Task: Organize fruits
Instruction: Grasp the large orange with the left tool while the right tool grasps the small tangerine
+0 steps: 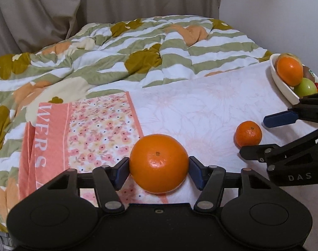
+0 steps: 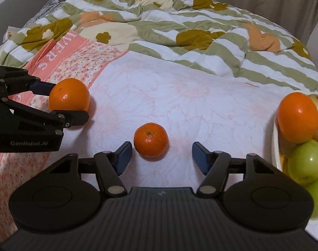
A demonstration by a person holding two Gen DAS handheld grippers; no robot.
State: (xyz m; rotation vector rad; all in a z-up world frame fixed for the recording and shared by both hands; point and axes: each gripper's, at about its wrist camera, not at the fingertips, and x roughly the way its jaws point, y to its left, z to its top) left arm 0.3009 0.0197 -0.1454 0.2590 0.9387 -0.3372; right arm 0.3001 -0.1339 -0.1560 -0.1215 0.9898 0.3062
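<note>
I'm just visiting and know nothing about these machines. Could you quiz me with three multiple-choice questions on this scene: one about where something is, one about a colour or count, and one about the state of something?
1. Where does the white bowl stand?
A. at the right edge of the sheet
B. on the striped quilt
C. on the floral towel

2. How many oranges lie outside the bowl?
A. one
B. two
C. four

3. What are the left tongs doing?
A. hanging empty
B. gripping the bowl
C. closed on the large orange

Answers:
1 A, its rim shows at the right of both views.
2 B, the large orange and the small orange.
3 C, both blue pads press its sides, while the right tongs stand open around the small one.
</note>
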